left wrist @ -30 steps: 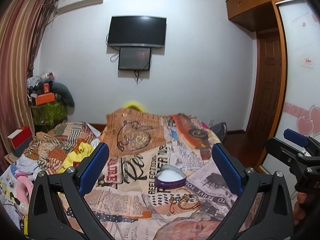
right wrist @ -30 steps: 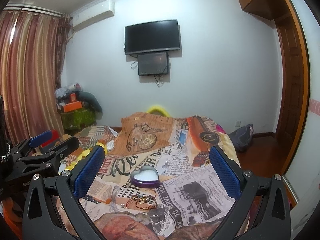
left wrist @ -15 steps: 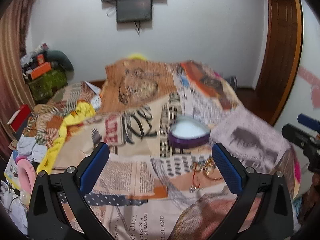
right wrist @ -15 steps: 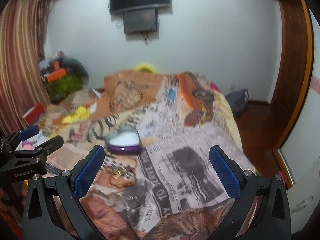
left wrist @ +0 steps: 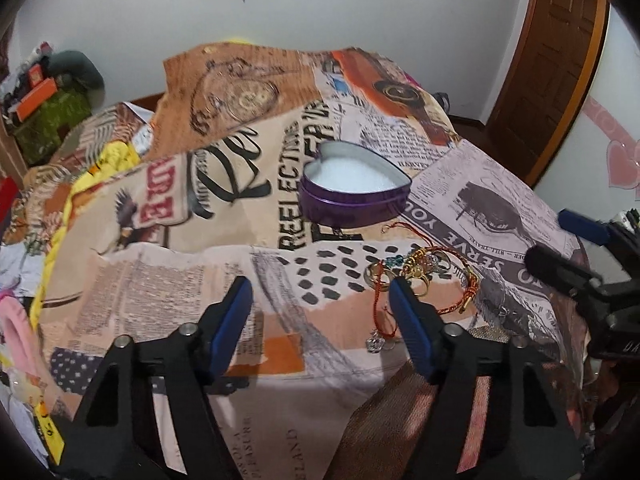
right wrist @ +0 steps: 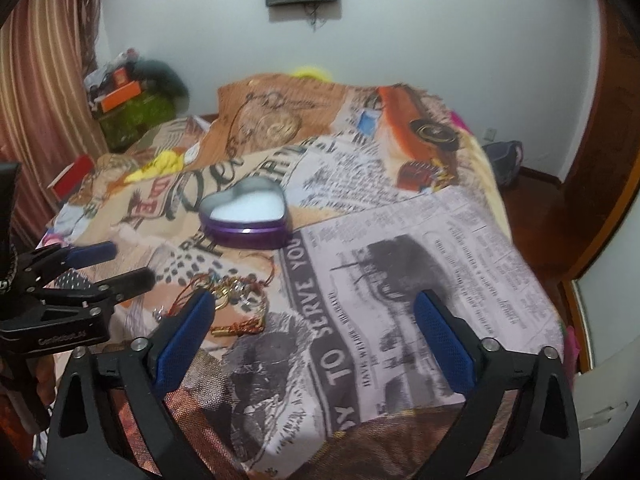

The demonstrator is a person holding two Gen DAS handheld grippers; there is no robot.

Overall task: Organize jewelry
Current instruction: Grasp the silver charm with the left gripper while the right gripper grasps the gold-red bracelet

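A purple heart-shaped tin (left wrist: 354, 194) with a white lining stands open on the printed bedspread; it also shows in the right wrist view (right wrist: 246, 218). A small heap of jewelry (left wrist: 416, 276), gold rings and red and gold cords, lies just in front of it, and shows in the right wrist view (right wrist: 230, 300). My left gripper (left wrist: 320, 308) is open and empty, its right fingertip beside the heap. My right gripper (right wrist: 310, 320) is open and empty, its left fingertip at the heap's near edge. Each gripper shows in the other's view, the right one (left wrist: 576, 248) and the left one (right wrist: 104, 268).
The bedspread (right wrist: 400, 260) covers the whole bed. Clothes and a pink item (left wrist: 16, 320) lie at the bed's left side. A cluttered green stand (right wrist: 132, 116) and striped curtain (right wrist: 44, 100) are at the left. A wooden door (left wrist: 548, 60) is at the right.
Both grippers have tilted down and moved in toward the bed, so the tin and jewelry look closer. The left gripper's jaws have narrowed but remain open.
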